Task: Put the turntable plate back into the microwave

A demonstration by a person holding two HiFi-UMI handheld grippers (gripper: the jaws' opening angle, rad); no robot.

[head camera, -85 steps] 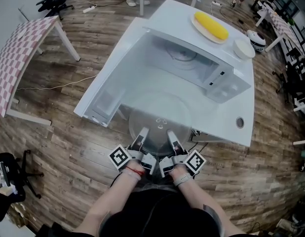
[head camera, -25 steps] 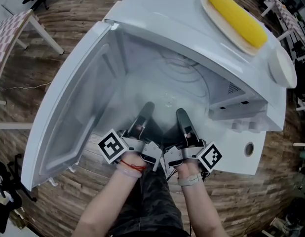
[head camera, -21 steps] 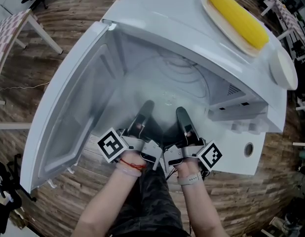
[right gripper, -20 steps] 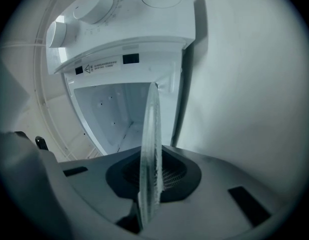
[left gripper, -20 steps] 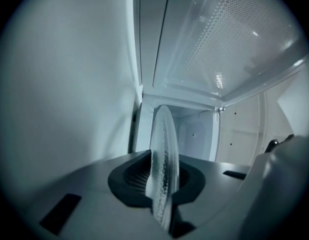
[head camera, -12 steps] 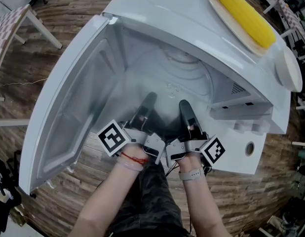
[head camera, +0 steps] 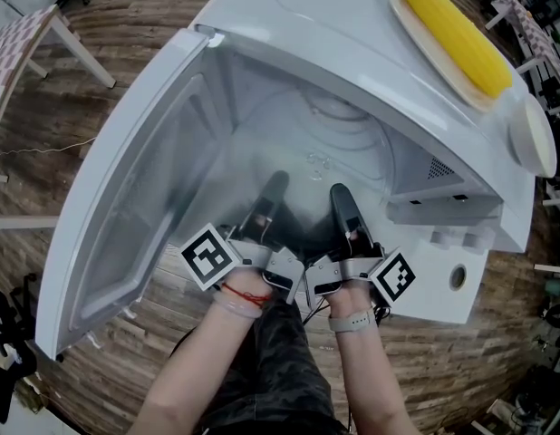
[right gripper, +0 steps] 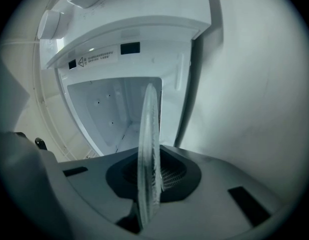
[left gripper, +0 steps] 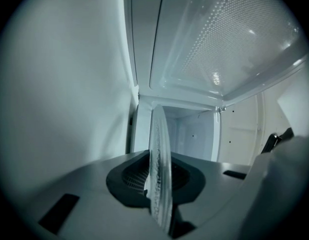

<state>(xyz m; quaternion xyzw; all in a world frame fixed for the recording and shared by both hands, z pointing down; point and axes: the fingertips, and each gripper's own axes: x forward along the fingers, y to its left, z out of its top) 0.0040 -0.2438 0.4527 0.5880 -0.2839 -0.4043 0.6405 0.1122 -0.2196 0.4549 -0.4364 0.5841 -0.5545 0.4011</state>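
The clear glass turntable plate (head camera: 318, 163) lies flat inside the open white microwave (head camera: 289, 25), hard to make out against the cavity floor. Both grippers hold its near rim at the cavity mouth. My left gripper (head camera: 273, 190) is shut on the rim, which runs edge-on between its dark pads in the left gripper view (left gripper: 158, 176). My right gripper (head camera: 342, 199) is shut on the same rim, a little to the right, with the plate's edge (right gripper: 148, 169) clamped between its pads. The cavity's back wall (right gripper: 107, 109) shows behind the plate.
The microwave door (head camera: 126, 207) swings open to the left. On top of the microwave sit a plate with a yellow corn cob (head camera: 457, 27) and a white bowl (head camera: 534, 136). The control panel (head camera: 443, 247) is right of the cavity. Wooden floor (head camera: 99, 89) surrounds the table.
3.4 s ago the plate was held outside, in front of the microwave; now it is inside the cavity. Over the last second both grippers edged slightly deeper in.
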